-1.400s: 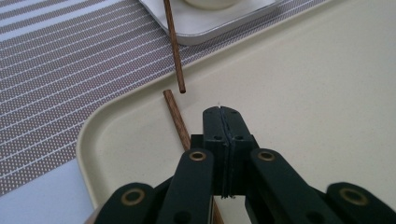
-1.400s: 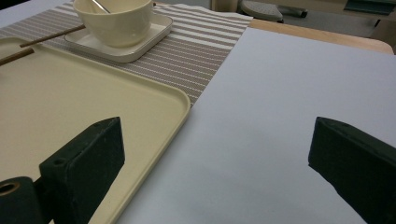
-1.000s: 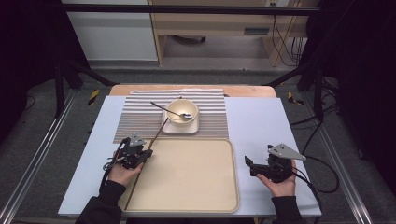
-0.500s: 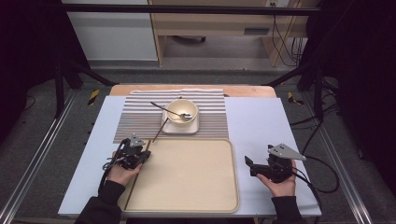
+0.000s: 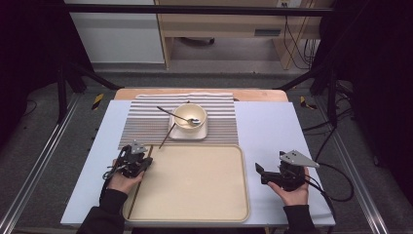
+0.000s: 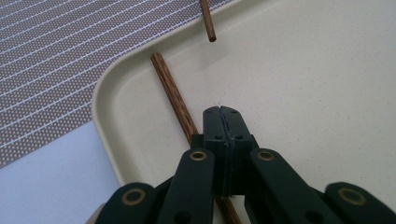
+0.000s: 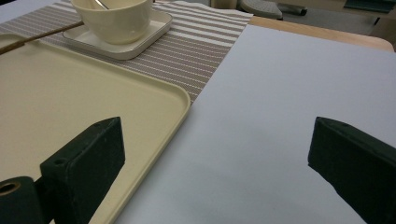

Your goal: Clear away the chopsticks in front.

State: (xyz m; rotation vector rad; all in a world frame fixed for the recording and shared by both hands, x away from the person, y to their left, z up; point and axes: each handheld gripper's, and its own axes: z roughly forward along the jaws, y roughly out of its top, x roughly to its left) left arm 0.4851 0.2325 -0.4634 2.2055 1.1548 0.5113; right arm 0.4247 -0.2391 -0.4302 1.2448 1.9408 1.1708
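Note:
My left gripper (image 5: 144, 165) (image 6: 222, 111) hovers over the left edge of the cream tray (image 5: 195, 204) (image 6: 303, 84), jaws shut flat together with nothing between them. A brown chopstick (image 5: 135, 192) (image 6: 170, 86) lies in the tray along that edge and passes beneath the jaws. A second chopstick (image 5: 168, 134) (image 6: 208, 21) leans from the square plate (image 5: 187, 133) (image 7: 140, 39) toward the tray's corner. On the plate stands a cream bowl (image 5: 191, 116) (image 7: 114, 18) holding a spoon (image 5: 181, 117). My right gripper (image 5: 262, 175) (image 7: 219, 154) is open wide over the pale mat right of the tray.
A striped placemat (image 5: 141, 122) (image 7: 201, 51) lies under the plate at the back. The pale table mat (image 5: 268, 126) (image 7: 289, 93) stretches to the right of the tray. Cables trail from both grippers. Dark frame rails flank the table.
My left gripper has shifted very slightly to the left. The right gripper, chopsticks, bowl and tray stay where they were.

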